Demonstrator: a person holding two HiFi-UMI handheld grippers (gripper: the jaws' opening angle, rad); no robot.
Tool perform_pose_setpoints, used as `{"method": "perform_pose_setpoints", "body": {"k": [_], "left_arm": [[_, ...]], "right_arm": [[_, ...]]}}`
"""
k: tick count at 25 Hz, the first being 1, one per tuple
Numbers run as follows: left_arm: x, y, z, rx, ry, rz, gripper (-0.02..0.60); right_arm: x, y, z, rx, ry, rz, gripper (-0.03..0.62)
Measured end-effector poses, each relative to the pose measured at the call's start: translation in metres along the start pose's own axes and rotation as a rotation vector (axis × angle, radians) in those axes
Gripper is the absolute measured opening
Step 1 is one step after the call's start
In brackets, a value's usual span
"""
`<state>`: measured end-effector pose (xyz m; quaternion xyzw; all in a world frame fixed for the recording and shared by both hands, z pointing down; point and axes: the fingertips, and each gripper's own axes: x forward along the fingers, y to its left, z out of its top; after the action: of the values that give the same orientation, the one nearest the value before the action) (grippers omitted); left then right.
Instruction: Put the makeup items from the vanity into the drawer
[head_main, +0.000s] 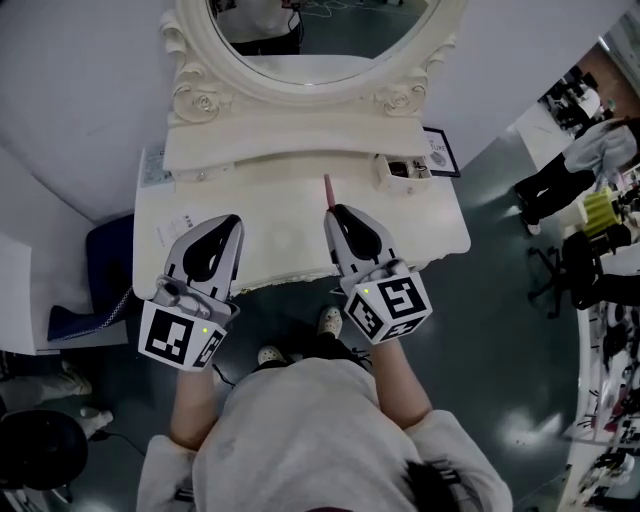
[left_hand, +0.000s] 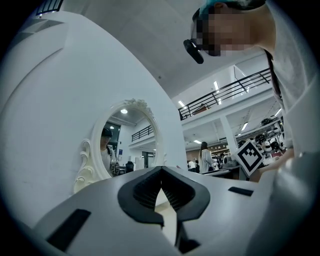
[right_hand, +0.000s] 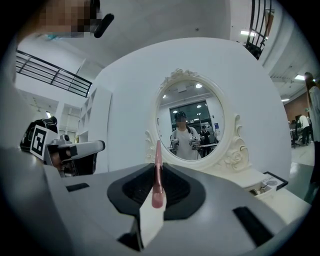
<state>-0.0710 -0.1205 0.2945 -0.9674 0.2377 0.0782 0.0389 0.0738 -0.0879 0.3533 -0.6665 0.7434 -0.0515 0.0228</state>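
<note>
Right gripper view: one slim pink makeup stick (right_hand: 158, 190), glossy and rounded at its near end, is pinched edge-on between the jaws of the right gripper (right_hand: 157, 166). Head view only: the stick (head_main: 327, 188) is seen projecting past the right gripper (head_main: 335, 212) over the white vanity (head_main: 285, 240). Left gripper view: the left gripper (left_hand: 161, 169) is recorded with tips pressed together, nothing held.

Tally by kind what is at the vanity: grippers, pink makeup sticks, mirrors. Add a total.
Grippers: 2, the left gripper and the right gripper
Pink makeup stick, held in the right jaws: 1
Oval mirror: 1
Total: 4
</note>
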Motion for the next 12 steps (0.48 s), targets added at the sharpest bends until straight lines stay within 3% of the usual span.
{"method": "perform_pose_setpoints", "body": {"k": [12], "left_arm": [[0.081, -0.045, -0.014, -0.013, -0.012, -0.069, 0.015]], "right_arm": [[-0.02, -0.096, 0.009, -0.01, -0.009, -0.077, 0.055]]}}
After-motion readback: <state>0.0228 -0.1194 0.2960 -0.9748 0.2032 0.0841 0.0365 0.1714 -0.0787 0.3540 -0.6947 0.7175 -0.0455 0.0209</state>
